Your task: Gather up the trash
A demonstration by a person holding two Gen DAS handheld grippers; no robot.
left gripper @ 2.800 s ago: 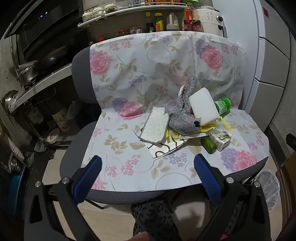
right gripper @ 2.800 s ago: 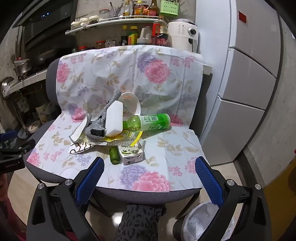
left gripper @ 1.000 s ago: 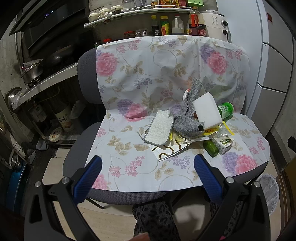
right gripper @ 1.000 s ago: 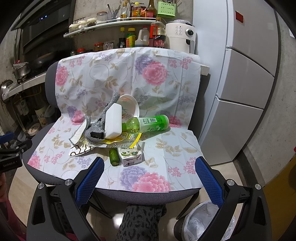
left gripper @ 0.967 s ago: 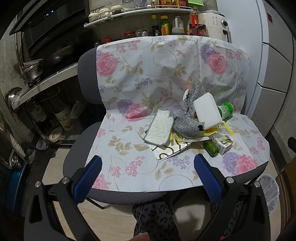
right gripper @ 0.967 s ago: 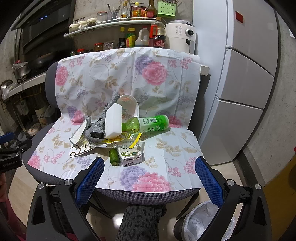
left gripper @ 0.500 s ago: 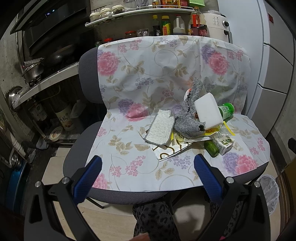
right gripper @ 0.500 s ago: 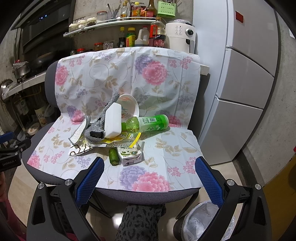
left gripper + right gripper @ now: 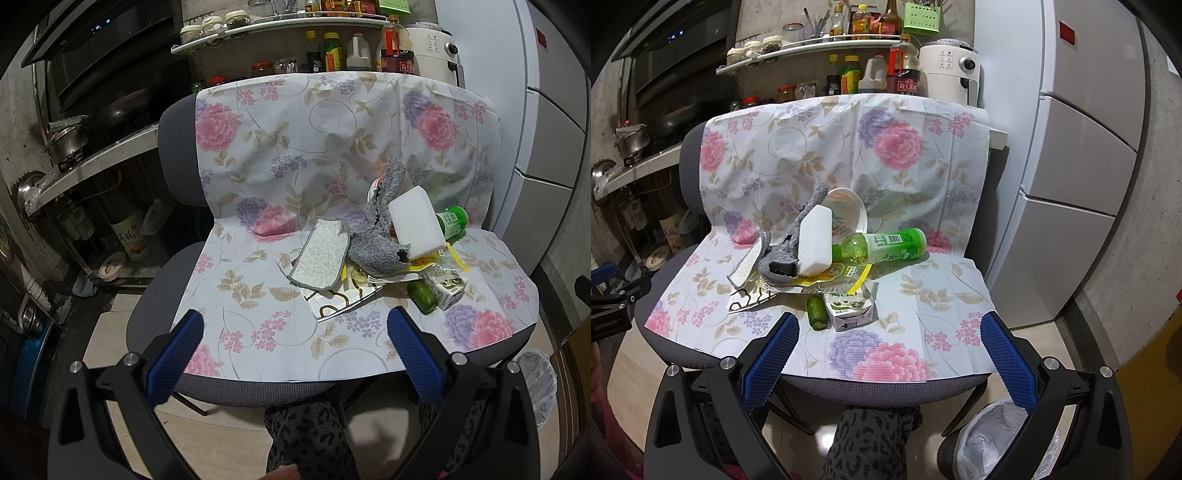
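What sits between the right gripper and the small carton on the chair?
Only bare floral cloth separates the open right gripper from the carton, as the right wrist view shows.

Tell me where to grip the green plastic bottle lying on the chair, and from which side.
Grip the green bottle with the right gripper across its labelled body near the free end, coming from above on the right. It lies on its side, and its other end is tucked behind the white sponge block, so that end is crowded. The body looks round and may roll, so close squarely across it.
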